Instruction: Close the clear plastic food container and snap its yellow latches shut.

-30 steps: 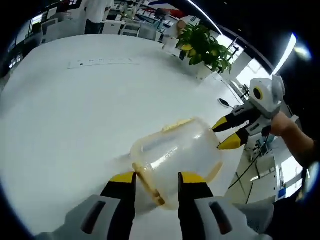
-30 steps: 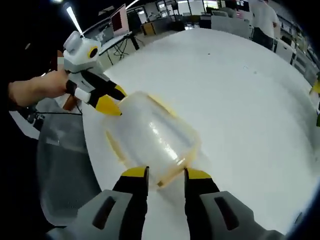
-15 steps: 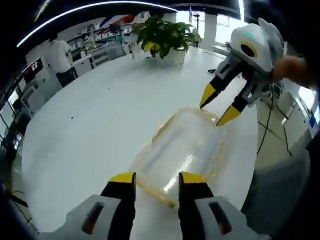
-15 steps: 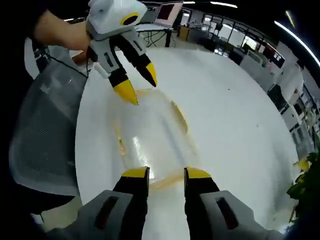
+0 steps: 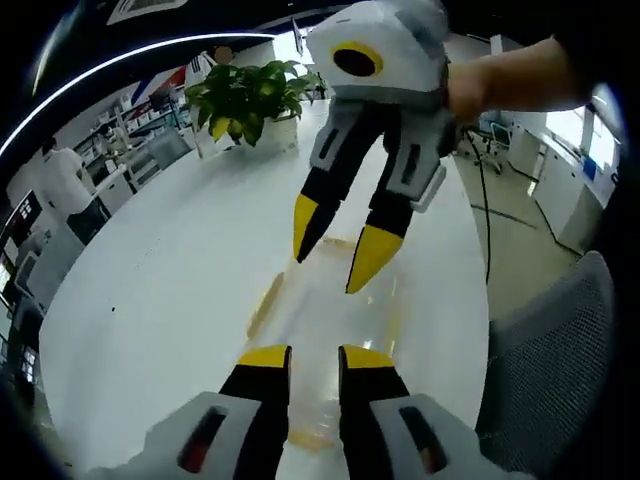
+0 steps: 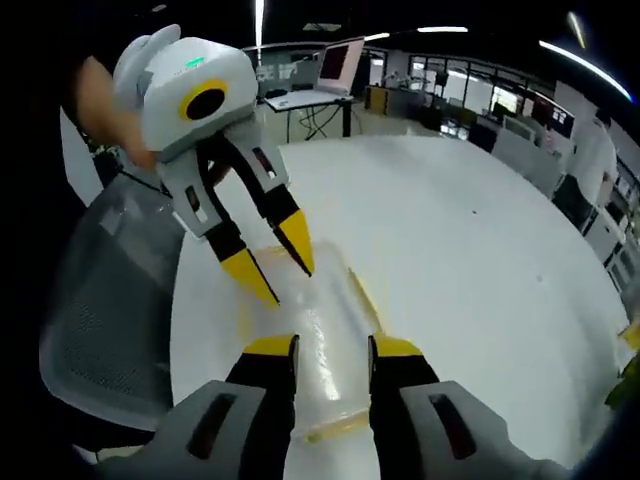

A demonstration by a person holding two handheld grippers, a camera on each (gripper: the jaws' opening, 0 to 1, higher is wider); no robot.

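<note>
The clear plastic container (image 5: 330, 330) lies flat on the white table (image 5: 150, 300), with a yellow latch (image 5: 265, 305) along its side. My left gripper (image 5: 315, 357) hovers over its near end, jaws a narrow gap apart with nothing pinched between them. My right gripper (image 5: 338, 245) comes down from above at the far end, fingers spread. In the right gripper view the container (image 6: 322, 335) runs between my right gripper (image 6: 333, 347) jaws, which stand open. The left gripper (image 6: 275, 262) points its yellow tips down at the other end. A yellow latch (image 6: 362, 292) shows on the right side.
A potted plant (image 5: 240, 100) stands at the table's far end. A grey mesh chair (image 5: 560, 370) (image 6: 110, 300) sits just past the table edge beside the container. A laptop on a stand (image 6: 335, 65) is behind. A person's hand (image 5: 510, 80) holds the right gripper.
Both views have swung round above the container, so each gripper now looms large facing the other. My left jaws have drawn closer together. The container now lies flat.
</note>
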